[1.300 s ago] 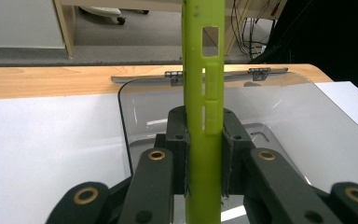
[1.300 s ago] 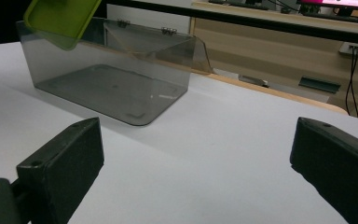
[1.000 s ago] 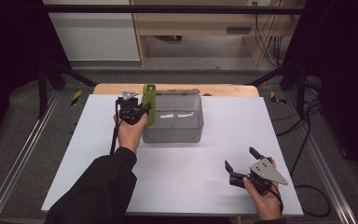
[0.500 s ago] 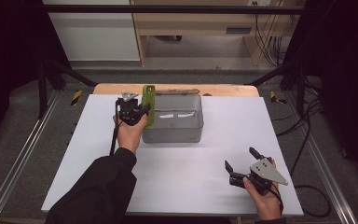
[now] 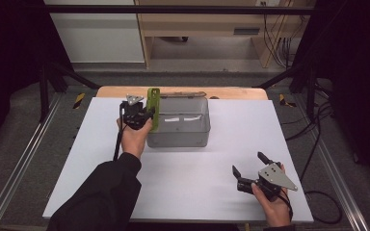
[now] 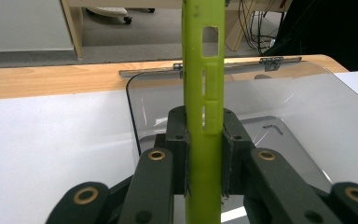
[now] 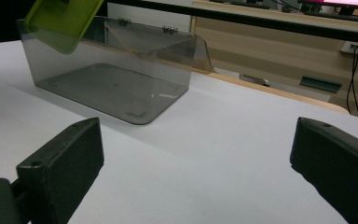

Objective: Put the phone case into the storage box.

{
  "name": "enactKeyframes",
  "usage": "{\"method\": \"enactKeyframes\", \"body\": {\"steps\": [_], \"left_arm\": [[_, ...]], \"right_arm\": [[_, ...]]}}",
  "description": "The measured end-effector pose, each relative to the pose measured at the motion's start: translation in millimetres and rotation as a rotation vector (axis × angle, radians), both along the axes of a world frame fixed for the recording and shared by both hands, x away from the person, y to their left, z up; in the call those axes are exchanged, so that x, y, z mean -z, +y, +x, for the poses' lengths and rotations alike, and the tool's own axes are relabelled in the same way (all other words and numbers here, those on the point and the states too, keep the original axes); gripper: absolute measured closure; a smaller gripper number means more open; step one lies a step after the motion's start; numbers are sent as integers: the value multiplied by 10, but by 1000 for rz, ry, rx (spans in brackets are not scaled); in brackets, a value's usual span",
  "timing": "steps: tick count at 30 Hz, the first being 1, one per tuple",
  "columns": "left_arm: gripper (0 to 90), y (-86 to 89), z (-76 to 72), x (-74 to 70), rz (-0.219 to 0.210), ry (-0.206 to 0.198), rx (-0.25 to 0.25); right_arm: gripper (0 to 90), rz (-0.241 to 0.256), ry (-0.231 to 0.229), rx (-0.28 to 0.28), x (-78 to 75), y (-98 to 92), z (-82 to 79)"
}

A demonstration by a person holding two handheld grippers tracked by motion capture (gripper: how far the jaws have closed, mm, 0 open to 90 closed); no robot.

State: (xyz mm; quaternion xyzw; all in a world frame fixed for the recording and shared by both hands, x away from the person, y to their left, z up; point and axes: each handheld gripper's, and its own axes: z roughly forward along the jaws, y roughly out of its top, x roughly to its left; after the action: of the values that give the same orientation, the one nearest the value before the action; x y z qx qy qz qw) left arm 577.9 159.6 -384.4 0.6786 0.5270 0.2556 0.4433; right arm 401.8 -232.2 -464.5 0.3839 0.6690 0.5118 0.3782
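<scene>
A clear grey plastic box with its hinged lid thrown back stands at the far middle of the white table. My left gripper is shut on a flat lime-green plastic piece, held on edge over the box's left wall. In the left gripper view the green piece rises between the closed jaws, with the box behind it. My right gripper rests open near the front right of the table, holding nothing. Its view shows the box and the green piece at upper left.
A wooden strip runs along the table's far edge behind the box. Metal rails flank both sides of the table. Cables lie on the floor at the right. A wooden bench stands beyond.
The left gripper with the green piece has barely shifted at the box's left wall. The right gripper has not moved.
</scene>
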Motion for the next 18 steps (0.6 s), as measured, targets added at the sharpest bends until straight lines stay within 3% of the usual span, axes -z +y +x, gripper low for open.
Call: {"method": "enactKeyframes", "body": {"steps": [18], "left_arm": [[772, 26, 12, 86, 11, 16, -3]], "right_arm": [[29, -3, 4, -4, 7, 5, 4]]}}
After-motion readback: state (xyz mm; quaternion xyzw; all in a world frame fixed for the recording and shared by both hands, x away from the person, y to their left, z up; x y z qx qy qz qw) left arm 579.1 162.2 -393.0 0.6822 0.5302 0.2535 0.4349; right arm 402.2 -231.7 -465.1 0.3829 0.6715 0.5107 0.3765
